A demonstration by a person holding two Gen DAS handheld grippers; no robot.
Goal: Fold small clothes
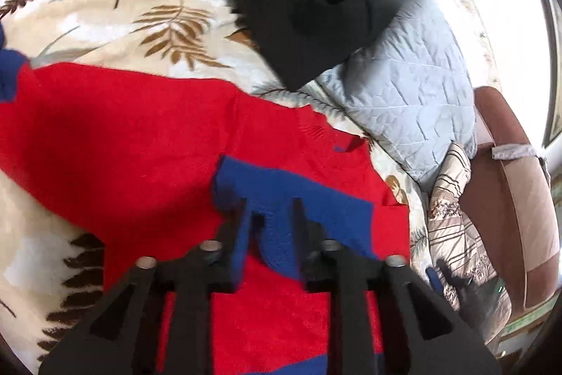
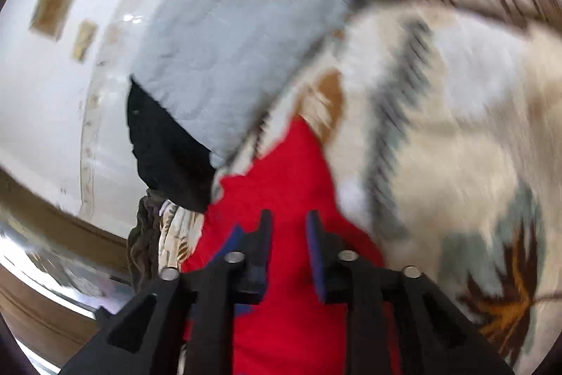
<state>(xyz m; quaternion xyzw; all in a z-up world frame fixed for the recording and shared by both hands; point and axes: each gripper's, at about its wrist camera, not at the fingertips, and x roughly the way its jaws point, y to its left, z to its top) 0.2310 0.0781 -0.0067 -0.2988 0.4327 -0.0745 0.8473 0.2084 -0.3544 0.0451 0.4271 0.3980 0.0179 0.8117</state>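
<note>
A small red sweater (image 1: 140, 143) with blue cuffs lies spread on a leaf-patterned blanket (image 1: 105, 13). In the left wrist view my left gripper (image 1: 272, 217) is shut on the blue cuff (image 1: 298, 199) of a sleeve that is folded over the red body. In the blurred right wrist view my right gripper (image 2: 288, 234) has its jaws a little apart around red fabric (image 2: 288, 192) of the sweater, with blue trim (image 2: 232, 239) beside the left finger. I cannot tell whether it grips the cloth.
A black garment (image 1: 316, 6) lies heaped at the far side of the blanket, next to a light blue quilted pillow (image 1: 411, 94). A patterned cushion (image 1: 453, 209) and a brown bed edge (image 1: 509, 192) are at the right. White wall (image 2: 52, 76) shows in the right wrist view.
</note>
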